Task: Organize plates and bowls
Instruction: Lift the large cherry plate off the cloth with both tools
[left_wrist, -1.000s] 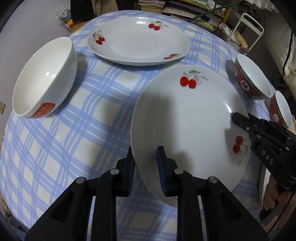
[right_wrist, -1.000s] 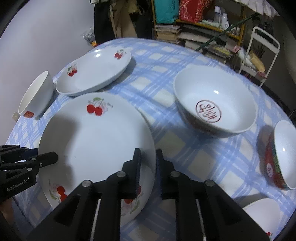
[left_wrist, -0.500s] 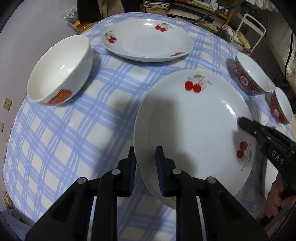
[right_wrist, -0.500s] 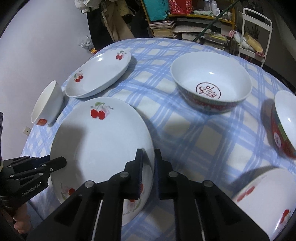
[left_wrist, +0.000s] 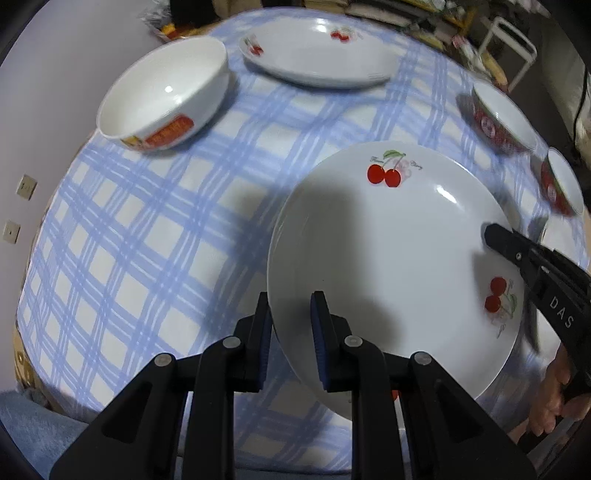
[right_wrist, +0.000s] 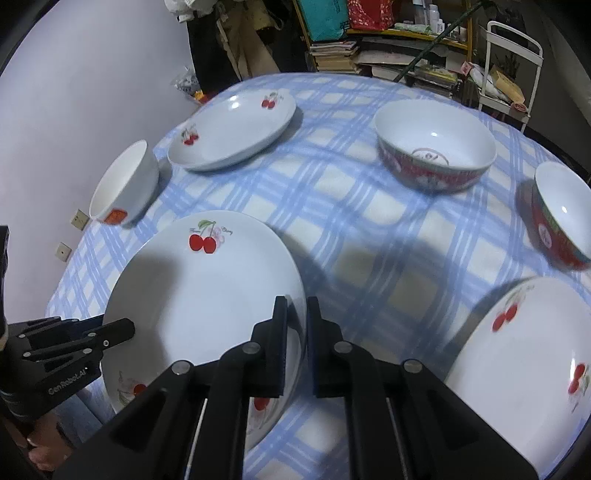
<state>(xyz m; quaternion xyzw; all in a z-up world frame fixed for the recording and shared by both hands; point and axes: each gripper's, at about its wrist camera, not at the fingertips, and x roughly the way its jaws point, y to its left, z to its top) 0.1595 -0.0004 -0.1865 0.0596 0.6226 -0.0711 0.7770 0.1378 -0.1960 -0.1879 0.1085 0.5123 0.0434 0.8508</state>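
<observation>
A white cherry plate (left_wrist: 388, 258) (right_wrist: 207, 295) hangs a little above the blue checked tablecloth (left_wrist: 147, 258), held from both sides. My left gripper (left_wrist: 291, 325) is shut on its left rim, one pad above and one below. In the right wrist view this gripper (right_wrist: 122, 328) shows at the plate's far left edge. My right gripper (right_wrist: 297, 325) is shut on the opposite rim, and its tip (left_wrist: 491, 236) lies over the plate's right side. A second cherry plate (left_wrist: 317, 55) (right_wrist: 232, 129) rests at the far side. A third (right_wrist: 524, 365) lies at the near right.
A white bowl with a red label (left_wrist: 162, 96) (right_wrist: 123, 184) stands at the far left by the table edge. A large red-patterned bowl (right_wrist: 436, 151) (left_wrist: 498, 118) and a smaller red one (right_wrist: 561, 218) (left_wrist: 561, 181) stand on the right. Shelves and a white rack lie beyond the table.
Both grippers have carried the plate toward the table's near side, a little higher. The right jaws have closed tighter on the rim. The third cherry plate has come into the right wrist view.
</observation>
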